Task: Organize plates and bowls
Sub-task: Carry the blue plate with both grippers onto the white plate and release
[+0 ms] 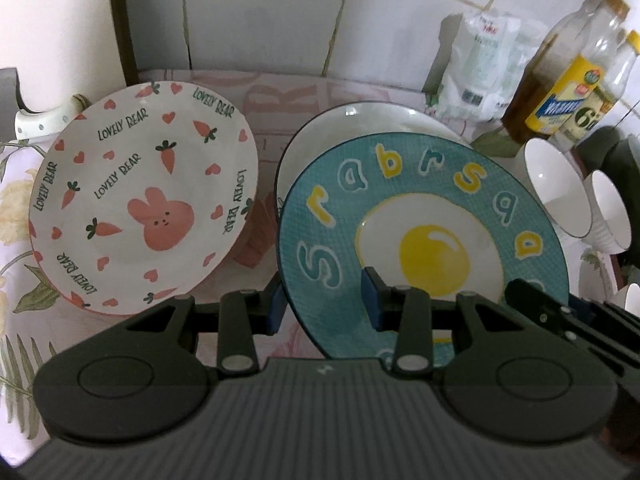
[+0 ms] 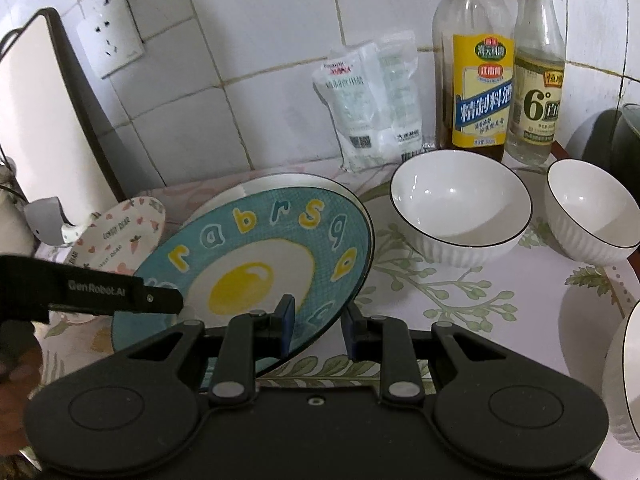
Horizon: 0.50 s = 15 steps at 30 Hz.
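Note:
A blue plate with a fried-egg picture [image 1: 424,240] is held tilted above a white plate [image 1: 360,128] lying behind it. My left gripper [image 1: 326,304] has its jaws around the blue plate's left rim. My right gripper [image 2: 318,328] has its jaws around the plate's [image 2: 260,256] right rim, and also shows at the right edge of the left wrist view [image 1: 560,316]. A white bowl with pink rabbit and carrots [image 1: 140,196] lies to the left, also in the right wrist view [image 2: 120,232]. Two white ribbed bowls [image 2: 460,204] [image 2: 592,208] stand to the right.
Two sauce bottles [image 2: 476,72] [image 2: 536,76] and a white bag [image 2: 368,108] stand against the tiled wall. A cutting board [image 2: 44,116] leans at the left. Another white bowl [image 2: 620,380] is at the right edge. The counter has a floral cloth [image 2: 460,296].

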Available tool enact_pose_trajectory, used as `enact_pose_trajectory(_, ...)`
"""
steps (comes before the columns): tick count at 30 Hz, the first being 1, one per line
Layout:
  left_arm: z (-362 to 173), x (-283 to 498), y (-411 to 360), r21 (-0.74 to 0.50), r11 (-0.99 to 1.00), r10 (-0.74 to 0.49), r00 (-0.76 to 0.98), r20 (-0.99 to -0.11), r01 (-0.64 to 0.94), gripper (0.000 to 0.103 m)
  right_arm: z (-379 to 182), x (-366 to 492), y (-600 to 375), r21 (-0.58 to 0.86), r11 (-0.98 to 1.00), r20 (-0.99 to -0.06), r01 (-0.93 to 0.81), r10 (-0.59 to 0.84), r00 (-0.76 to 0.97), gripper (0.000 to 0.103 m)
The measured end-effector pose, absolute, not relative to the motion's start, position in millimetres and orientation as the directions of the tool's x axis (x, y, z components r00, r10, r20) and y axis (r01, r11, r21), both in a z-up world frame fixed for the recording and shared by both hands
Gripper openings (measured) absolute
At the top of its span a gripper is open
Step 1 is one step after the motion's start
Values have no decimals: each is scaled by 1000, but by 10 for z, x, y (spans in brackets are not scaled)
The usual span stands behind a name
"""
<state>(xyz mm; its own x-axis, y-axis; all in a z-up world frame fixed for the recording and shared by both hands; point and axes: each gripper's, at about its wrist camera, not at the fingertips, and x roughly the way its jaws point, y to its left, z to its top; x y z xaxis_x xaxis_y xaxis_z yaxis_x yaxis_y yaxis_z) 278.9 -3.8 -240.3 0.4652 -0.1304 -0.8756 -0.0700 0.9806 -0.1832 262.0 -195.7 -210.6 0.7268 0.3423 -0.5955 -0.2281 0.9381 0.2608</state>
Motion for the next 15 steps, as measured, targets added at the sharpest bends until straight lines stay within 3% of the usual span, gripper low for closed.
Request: enact_pose_trajectory(15,-2518,3011,-69,-164,981,-117,358,-926,-101,37,-2157,2824,-1825,118,966,-597,-231,255,760,30)
